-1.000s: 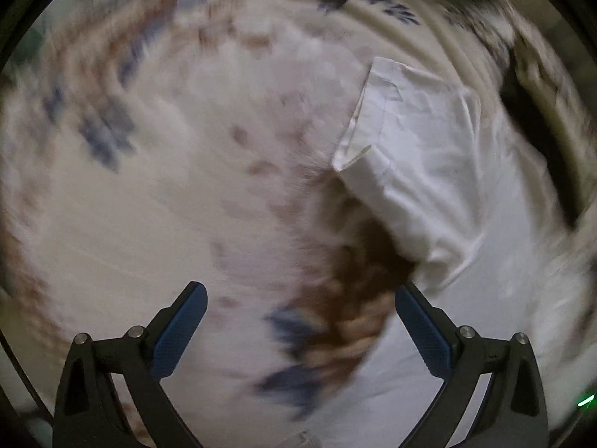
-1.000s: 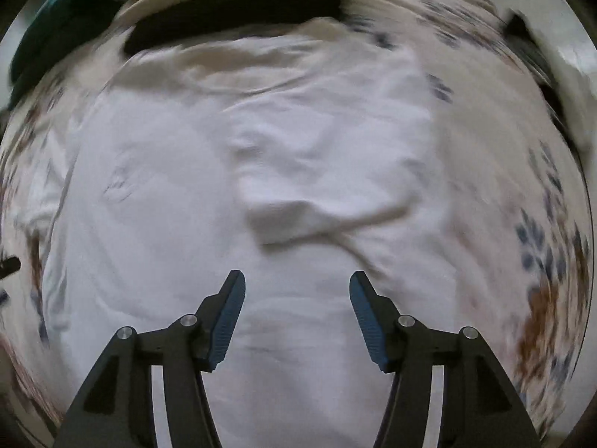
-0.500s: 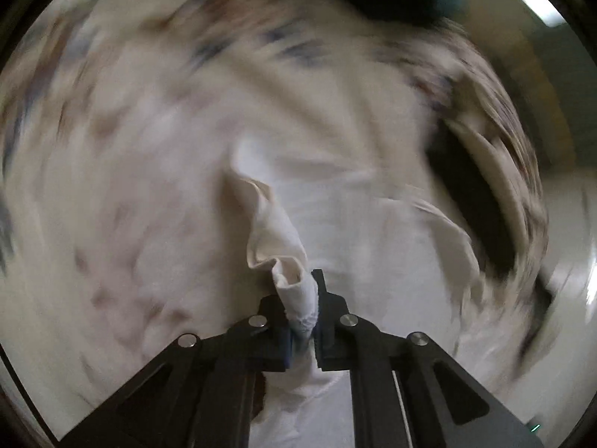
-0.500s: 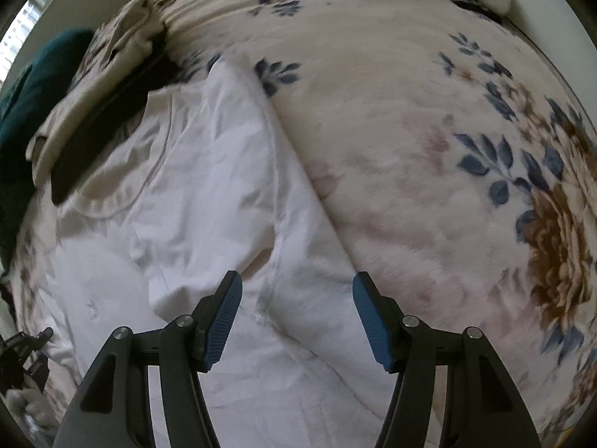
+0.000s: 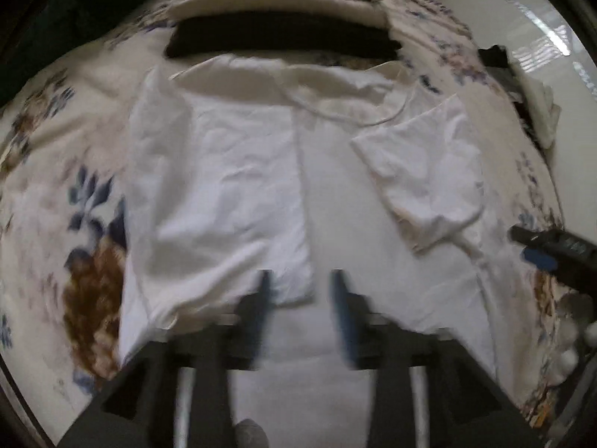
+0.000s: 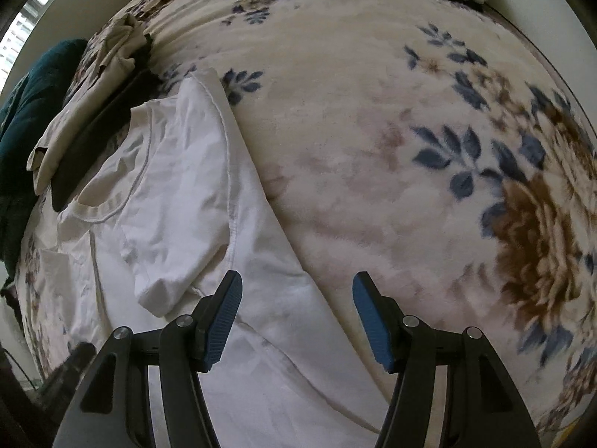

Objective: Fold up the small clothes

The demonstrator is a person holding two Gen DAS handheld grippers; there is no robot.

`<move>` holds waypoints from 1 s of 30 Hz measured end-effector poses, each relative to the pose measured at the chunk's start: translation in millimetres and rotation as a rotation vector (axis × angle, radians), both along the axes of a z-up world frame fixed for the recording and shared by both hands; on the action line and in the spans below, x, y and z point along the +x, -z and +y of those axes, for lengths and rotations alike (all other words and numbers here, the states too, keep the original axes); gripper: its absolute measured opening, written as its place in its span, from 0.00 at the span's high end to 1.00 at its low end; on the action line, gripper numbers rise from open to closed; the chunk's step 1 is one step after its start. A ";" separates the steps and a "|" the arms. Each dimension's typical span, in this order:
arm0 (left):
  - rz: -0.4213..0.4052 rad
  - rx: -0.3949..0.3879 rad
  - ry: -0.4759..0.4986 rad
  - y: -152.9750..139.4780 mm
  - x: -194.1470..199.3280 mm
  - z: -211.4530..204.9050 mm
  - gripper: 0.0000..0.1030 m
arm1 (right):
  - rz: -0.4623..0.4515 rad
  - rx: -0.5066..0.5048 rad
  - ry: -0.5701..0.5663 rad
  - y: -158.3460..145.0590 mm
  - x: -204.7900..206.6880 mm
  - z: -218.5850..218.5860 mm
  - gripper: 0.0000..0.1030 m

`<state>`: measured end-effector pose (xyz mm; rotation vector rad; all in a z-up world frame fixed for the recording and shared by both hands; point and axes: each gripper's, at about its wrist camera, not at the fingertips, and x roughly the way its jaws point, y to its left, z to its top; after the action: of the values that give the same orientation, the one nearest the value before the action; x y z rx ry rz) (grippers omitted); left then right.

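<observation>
Shirt, white (image 5: 231,186), lying flat on floral blanket (image 6: 373,130) of the bed, neckline away from the left wrist camera, both sleeves folded in over the body. Left gripper (image 5: 300,291) above the shirt's lower middle, fingers parted, nothing held (view blurred). Right gripper (image 6: 296,306) over the shirt's side edge, fingers wide apart, empty. Black folded cloth (image 5: 280,39) beyond the collar; beige garment (image 6: 74,112) beside it

Left wrist view: dim, soft, left gripper (image 5: 300,295) motion-blurred. Right wrist view: sharper, daylight from window (image 6: 22,33) at 10 o'clock. Fisheye bending, dark corners in both.
</observation>
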<state>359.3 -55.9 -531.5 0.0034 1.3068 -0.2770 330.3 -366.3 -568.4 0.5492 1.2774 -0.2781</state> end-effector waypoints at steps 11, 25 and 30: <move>-0.079 0.197 -0.342 -3.5 43.4 115.0 0.32 | 0.005 0.174 -0.199 -24.0 43.0 67.2 0.38; -0.131 0.302 -0.406 -9.6 69.7 151.7 0.32 | -0.042 0.358 -0.311 22.5 120.2 199.8 0.98; -0.145 0.259 -0.378 -7.4 87.5 131.3 0.32 | -0.070 0.285 -0.254 1.2 104.1 169.8 0.98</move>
<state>446.8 75.4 -524.1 -0.0042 1.1644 0.2126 434.4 -196.5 -569.6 0.6244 1.3116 0.1361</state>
